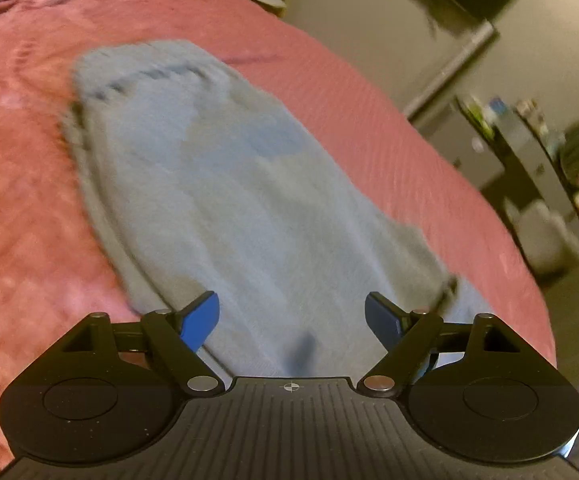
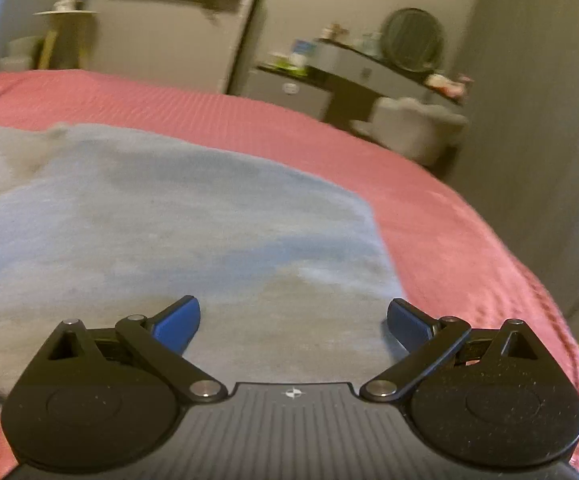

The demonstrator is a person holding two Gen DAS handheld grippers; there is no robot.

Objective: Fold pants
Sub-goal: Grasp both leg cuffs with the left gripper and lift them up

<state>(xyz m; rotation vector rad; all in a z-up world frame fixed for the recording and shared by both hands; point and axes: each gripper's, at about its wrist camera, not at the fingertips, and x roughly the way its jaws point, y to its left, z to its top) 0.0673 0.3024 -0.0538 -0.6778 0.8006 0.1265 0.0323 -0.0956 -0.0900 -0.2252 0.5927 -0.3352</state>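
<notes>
The left gripper [image 1: 292, 320], blue fingers [image 1: 200, 320] spread wide and holding nothing, hangs low at the bottom of the frame over the near end of light blue pants [image 1: 225, 184]. The pants stretch toward the upper left across a pink bedspread [image 1: 389, 128]. The right gripper [image 2: 293, 322] is equally wide and empty above the pants [image 2: 177, 216]; a desk [image 2: 353, 72] stands at upper right.
</notes>
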